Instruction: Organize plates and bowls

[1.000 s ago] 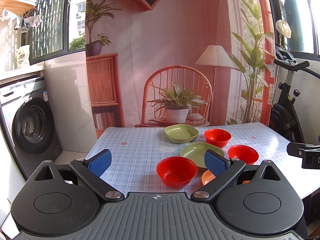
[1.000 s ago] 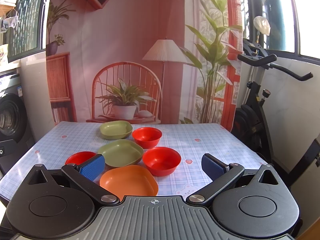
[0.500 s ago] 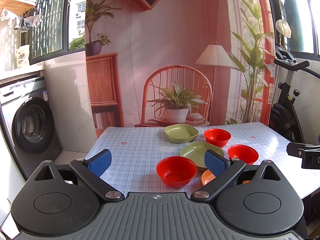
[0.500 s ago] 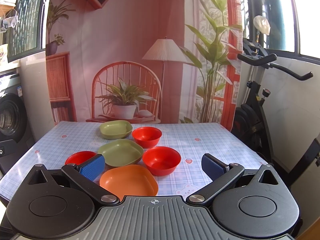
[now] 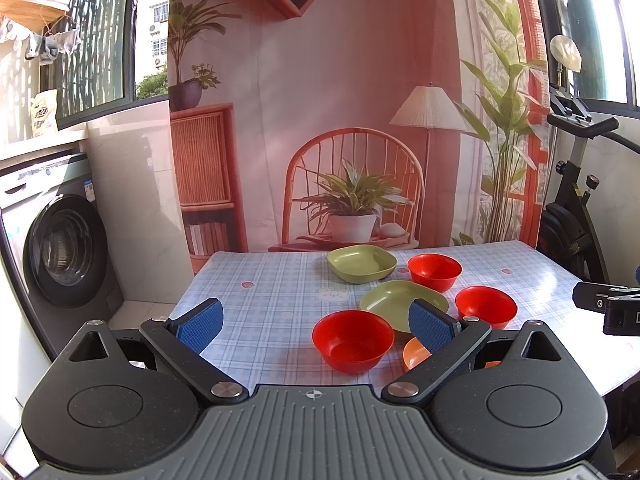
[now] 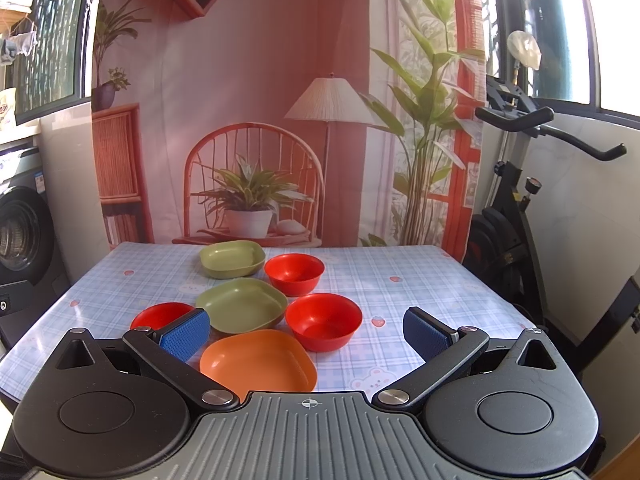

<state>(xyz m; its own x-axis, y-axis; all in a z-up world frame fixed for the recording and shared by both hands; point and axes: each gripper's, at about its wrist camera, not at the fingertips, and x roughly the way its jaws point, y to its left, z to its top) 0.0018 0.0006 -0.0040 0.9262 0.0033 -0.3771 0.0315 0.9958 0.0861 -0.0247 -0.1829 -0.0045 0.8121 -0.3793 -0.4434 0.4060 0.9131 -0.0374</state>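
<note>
Three red bowls, two green plates and an orange plate sit on the checked table (image 6: 400, 288). In the right wrist view the orange plate (image 6: 258, 360) is nearest, with a red bowl (image 6: 323, 320) right of it, a green plate (image 6: 240, 306) behind, another red bowl (image 6: 294, 273) and a deeper green plate (image 6: 232, 258) farther back, and a third red bowl (image 6: 160, 315) partly hidden by my left finger. My right gripper (image 6: 308, 334) is open and empty above the near edge. My left gripper (image 5: 316, 322) is open and empty, near a red bowl (image 5: 353, 340).
A washing machine (image 5: 60, 248) stands left of the table. An exercise bike (image 6: 532, 208) stands to the right. A printed backdrop (image 6: 260, 120) hangs behind the table's far edge. The right gripper's body (image 5: 608, 306) shows at the right of the left wrist view.
</note>
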